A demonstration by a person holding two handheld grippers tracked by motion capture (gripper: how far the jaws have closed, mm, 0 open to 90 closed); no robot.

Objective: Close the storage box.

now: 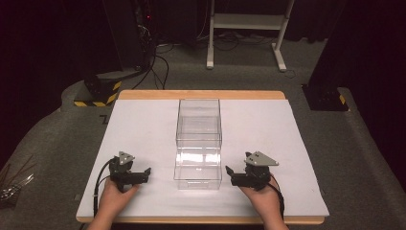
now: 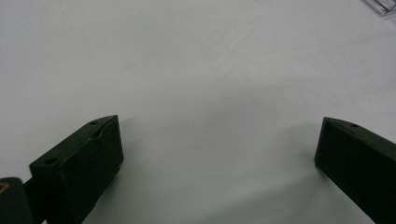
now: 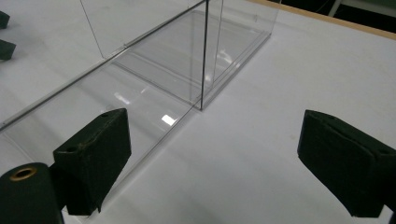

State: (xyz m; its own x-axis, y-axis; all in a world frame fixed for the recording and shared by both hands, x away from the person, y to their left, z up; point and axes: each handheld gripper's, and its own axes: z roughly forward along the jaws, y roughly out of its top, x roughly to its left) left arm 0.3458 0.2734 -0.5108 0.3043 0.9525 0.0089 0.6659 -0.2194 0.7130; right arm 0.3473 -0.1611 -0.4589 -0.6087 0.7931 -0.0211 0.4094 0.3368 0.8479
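White stand point(image 1: 246, 21) beyond the wooden-edged table point(image 1: 201, 94)

Light is falling from above onto the white sheet point(image 1: 143, 124), making it the brightest area in the high view, while the room behind is sinking into near black. The high view is looking soft and slightly grainy. Glare is streaking the near wall of the clear box point(image 1: 198, 163), and in the right gripper view small bright glints are showing on its panels point(image 3: 166, 119). In the left gripper view the sheet point(image 2: 196, 70) is reading flat grey-white, with faint soft shadows spreading beside the jaws. The jaws close to each gripper camera are appearing slightly blurred
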